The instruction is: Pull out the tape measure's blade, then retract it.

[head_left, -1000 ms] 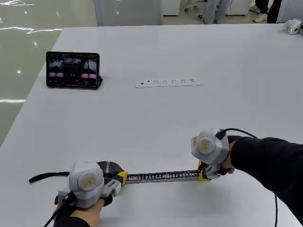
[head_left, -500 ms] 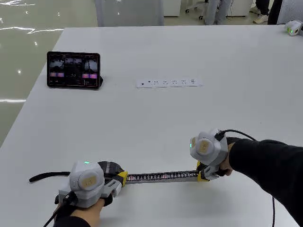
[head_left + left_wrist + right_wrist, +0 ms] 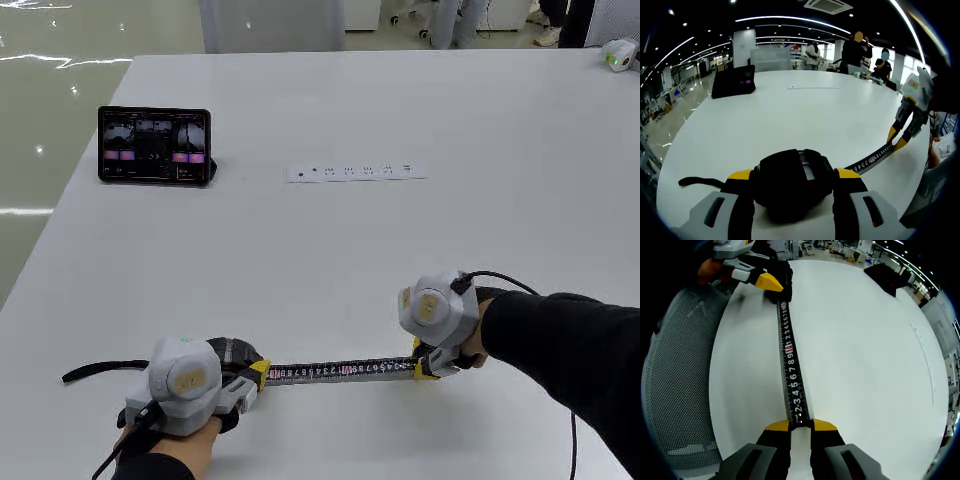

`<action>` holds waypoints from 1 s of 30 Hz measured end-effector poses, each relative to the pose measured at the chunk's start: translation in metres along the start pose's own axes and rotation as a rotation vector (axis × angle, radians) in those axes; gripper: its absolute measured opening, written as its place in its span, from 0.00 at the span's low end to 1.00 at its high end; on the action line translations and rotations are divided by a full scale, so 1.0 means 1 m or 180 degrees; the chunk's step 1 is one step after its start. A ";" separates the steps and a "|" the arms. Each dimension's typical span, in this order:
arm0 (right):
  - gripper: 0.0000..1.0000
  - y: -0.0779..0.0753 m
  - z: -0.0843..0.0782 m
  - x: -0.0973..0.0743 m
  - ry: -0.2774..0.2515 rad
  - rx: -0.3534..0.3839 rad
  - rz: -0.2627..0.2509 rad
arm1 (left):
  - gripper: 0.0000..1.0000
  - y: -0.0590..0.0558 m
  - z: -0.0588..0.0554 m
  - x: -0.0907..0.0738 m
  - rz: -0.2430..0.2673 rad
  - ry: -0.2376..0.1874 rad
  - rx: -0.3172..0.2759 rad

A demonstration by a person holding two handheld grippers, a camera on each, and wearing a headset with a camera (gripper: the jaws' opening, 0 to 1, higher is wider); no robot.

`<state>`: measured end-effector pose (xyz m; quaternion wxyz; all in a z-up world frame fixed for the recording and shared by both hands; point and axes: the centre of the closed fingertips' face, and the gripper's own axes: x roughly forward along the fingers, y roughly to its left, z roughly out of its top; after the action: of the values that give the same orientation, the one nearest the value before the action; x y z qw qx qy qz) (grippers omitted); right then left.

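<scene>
The blade (image 3: 790, 355) lies along the worktop (image 3: 350, 250), straight out from the right gripper (image 3: 800, 425), whose jaws pinch its tip, to the case (image 3: 790, 185) clamped in the left gripper (image 3: 794, 175) jaws

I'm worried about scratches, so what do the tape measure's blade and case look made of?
Blade: thin flat strip, dark matte coating, printed white numerals; likely coated steel. Case: black, dull, rounded shell; probably plastic or rubber, hard to tell.
</scene>
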<state>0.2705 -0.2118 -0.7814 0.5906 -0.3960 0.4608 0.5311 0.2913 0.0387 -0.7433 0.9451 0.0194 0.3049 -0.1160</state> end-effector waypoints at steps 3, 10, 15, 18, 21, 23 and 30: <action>0.11 0.000 0.001 0.000 0.0010 -0.0004 0.0012 | 0.59 0.000 0.000 0.000 0.0000 -0.0008 0.0004; 0.11 0.001 0.002 0.000 0.0010 -0.0013 -0.0017 | 0.59 0.000 0.000 0.000 -0.0003 0.0009 0.0012; 0.11 0.000 0.004 0.001 -0.0007 -0.0016 -0.0018 | 0.59 0.000 -0.001 0.000 -0.0013 0.0037 0.0009; 0.11 0.000 0.005 0.001 0.0013 -0.0037 -0.0009 | 0.59 0.000 -0.001 0.000 -0.0016 0.0047 0.0009; 0.11 0.000 0.006 0.001 0.0035 -0.0049 -0.0006 | 0.59 0.000 -0.001 0.000 -0.0018 0.0051 0.0007; 0.11 0.000 0.006 0.001 0.0050 -0.0055 -0.0008 | 0.59 0.000 -0.001 0.000 -0.0020 0.0054 0.0005; 0.11 0.000 0.007 0.001 0.0062 -0.0056 0.0001 | 0.59 -0.001 -0.001 0.000 -0.0023 0.0066 0.0002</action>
<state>0.2717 -0.2046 -0.7809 0.5826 -0.4063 0.4618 0.5312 0.2906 0.0382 -0.7445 0.9415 0.0198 0.3147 -0.1193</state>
